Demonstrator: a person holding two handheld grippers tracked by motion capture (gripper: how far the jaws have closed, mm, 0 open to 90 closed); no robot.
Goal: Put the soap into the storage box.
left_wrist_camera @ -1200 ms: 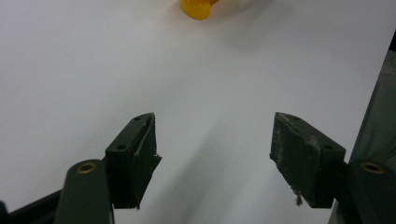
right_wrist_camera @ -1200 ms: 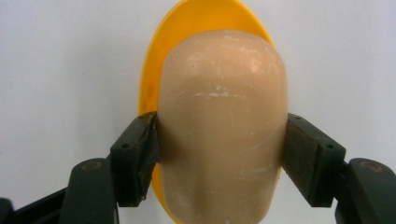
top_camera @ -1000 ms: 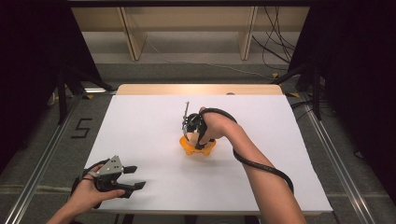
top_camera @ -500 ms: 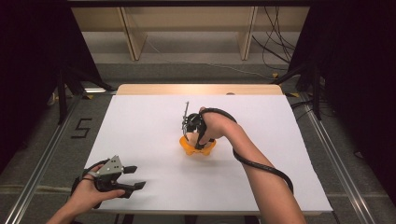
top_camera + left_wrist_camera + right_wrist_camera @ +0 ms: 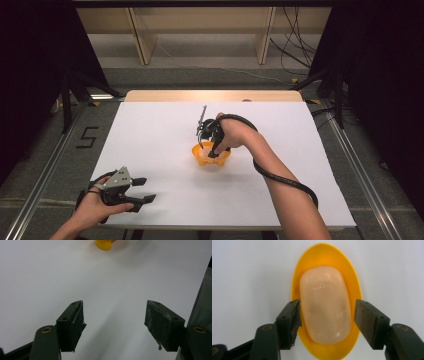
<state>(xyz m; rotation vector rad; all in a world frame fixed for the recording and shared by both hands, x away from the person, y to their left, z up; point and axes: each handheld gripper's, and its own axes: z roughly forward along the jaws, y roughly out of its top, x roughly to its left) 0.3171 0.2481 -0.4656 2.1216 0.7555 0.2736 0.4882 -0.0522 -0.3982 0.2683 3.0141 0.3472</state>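
Where my right tongs (image 5: 325, 320) point down at the middle of the high view, they straddle the soap (image 5: 325, 307), jaws spread: in the right gripper view the left jaw sits at the bar's flank, touching or very nearly so, I cannot tell which; the right jaw stands just clear of the other flank.

Item, soap: pale peach oval bar, glossy, lying lengthwise in the dish (image 5: 312, 262), filling most of the hollow. Centre of the right gripper view.

Item, dish: orange-yellow oval, resting flat on the table (image 5: 150, 135). Just right of centre in the high view (image 5: 202, 152), under my right hand (image 5: 235, 132); a scrap of it shows at the top edge of the left gripper view (image 5: 103, 244).

Item, left tongs (image 5: 142, 190): lower left of the high view, held low over the table near its front edge, well apart from the dish. Jaws spread wide, nothing between them but bare white surface.

Item, table: white top, wooden strip along the far edge.

Item, cable (image 5: 280, 177): black, looping from the right tongs along my right forearm toward the lower right of the high view.
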